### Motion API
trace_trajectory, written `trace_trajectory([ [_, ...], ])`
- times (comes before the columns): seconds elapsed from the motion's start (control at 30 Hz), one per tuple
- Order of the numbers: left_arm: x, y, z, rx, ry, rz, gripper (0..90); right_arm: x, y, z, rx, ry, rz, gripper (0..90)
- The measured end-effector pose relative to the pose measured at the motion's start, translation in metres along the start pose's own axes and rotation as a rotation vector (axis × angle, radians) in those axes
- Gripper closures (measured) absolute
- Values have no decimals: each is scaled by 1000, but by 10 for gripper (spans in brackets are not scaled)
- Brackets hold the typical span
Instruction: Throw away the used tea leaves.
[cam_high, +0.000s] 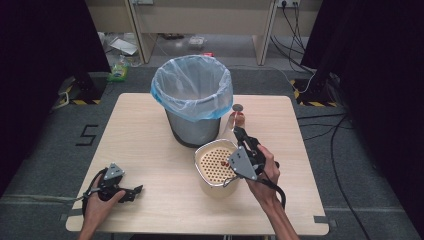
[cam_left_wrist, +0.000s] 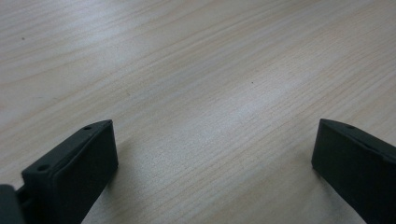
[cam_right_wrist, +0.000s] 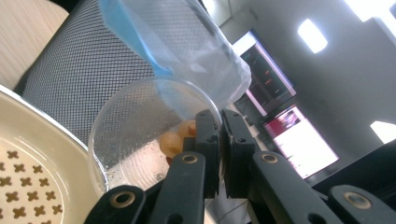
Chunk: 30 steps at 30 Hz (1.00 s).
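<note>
Clear plastic cup (cam_right_wrist: 140, 135) tipped on its side, rim pinched between the closed jaws of the right gripper (cam_right_wrist: 219, 140); a few pale round pieces inside. Cup sits at 2 o'clock of the cream strainer bowl (cam_high: 216, 164), just at 4 o'clock of the lined bin (cam_high: 192, 100). Left gripper (cam_high: 131, 192) at table's (cam_high: 150, 150) 7 o'clock, jaws wide, nothing between
</note>
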<state>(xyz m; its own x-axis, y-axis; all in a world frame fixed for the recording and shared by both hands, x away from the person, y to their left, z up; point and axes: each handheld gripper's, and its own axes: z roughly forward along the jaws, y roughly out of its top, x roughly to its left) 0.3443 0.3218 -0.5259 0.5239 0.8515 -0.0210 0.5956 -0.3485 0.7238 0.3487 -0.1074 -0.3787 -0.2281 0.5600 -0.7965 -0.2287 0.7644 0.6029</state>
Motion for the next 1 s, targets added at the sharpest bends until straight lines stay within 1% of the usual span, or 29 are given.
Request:
trace_trajectory([
  [0.07, 0, 0, 0, 0, 0, 0, 0, 6, 1, -2, -14, -19, -45, 870],
  [0.13, 0, 0, 0, 0, 0, 0, 0, 12, 3, -8, -39, -50, -110, 870],
  [0.17, 0, 0, 0, 0, 0, 0, 0, 12, 3, -8, -39, -50, -110, 870],
  [0.2, 0, 0, 0, 0, 0, 0, 0, 21, 6, -12, -47, -87, -179, 871],
  [0.23, 0, 0, 0, 0, 0, 0, 0, 25, 6, -12, -49, -99, -207, 871],
  [0.3, 0, 0, 0, 0, 0, 0, 0, 31, 4, -13, -56, -107, -222, 872],
  [0.33, 0, 0, 0, 0, 0, 0, 0, 31, 4, -13, -56, -107, -222, 872],
  [0.37, 0, 0, 0, 0, 0, 0, 0, 36, 6, -15, -72, -118, -267, 873],
  [0.4, 0, 0, 0, 0, 0, 0, 0, 36, 6, -15, -72, -118, -267, 873],
  [0.43, 0, 0, 0, 0, 0, 0, 0, 40, 7, -16, -79, -149, -328, 874],
  [0.47, 0, 0, 0, 0, 0, 0, 0, 41, 7, -17, -85, -161, -340, 874],
  [0.5, 0, 0, 0, 0, 0, 0, 0, 41, 8, -17, -86, -163, -349, 874],
  [0.57, 0, 0, 0, 0, 0, 0, 0, 43, 6, -16, -85, -165, -349, 875],
  [0.63, 0, 0, 0, 0, 0, 0, 0, 46, 5, -17, -92, -176, -369, 875],
  [0.7, 0, 0, 0, 0, 0, 0, 0, 46, 7, -20, -113, -200, -382, 876],
  [0.73, 0, 0, 0, 0, 0, 0, 0, 45, 8, -21, -113, -207, -392, 876],
  [0.77, 0, 0, 0, 0, 0, 0, 0, 45, 7, -19, -115, -213, -388, 876],
  [0.8, 0, 0, 0, 0, 0, 0, 0, 44, 5, -18, -103, -213, -372, 876],
  [0.83, 0, 0, 0, 0, 0, 0, 0, 44, 4, -18, -101, -211, -369, 876],
  [0.87, 0, 0, 0, 0, 0, 0, 0, 44, 5, -20, -117, -218, -369, 876],
  [0.9, 0, 0, 0, 0, 0, 0, 0, 44, 5, -20, -117, -218, -369, 876],
  [0.97, 0, 0, 0, -1, 0, -1, 0, 45, 7, -22, -135, -245, -383, 876],
  [1.0, 0, 0, 0, -1, 0, -1, 0, 45, 7, -22, -135, -245, -383, 876],
])
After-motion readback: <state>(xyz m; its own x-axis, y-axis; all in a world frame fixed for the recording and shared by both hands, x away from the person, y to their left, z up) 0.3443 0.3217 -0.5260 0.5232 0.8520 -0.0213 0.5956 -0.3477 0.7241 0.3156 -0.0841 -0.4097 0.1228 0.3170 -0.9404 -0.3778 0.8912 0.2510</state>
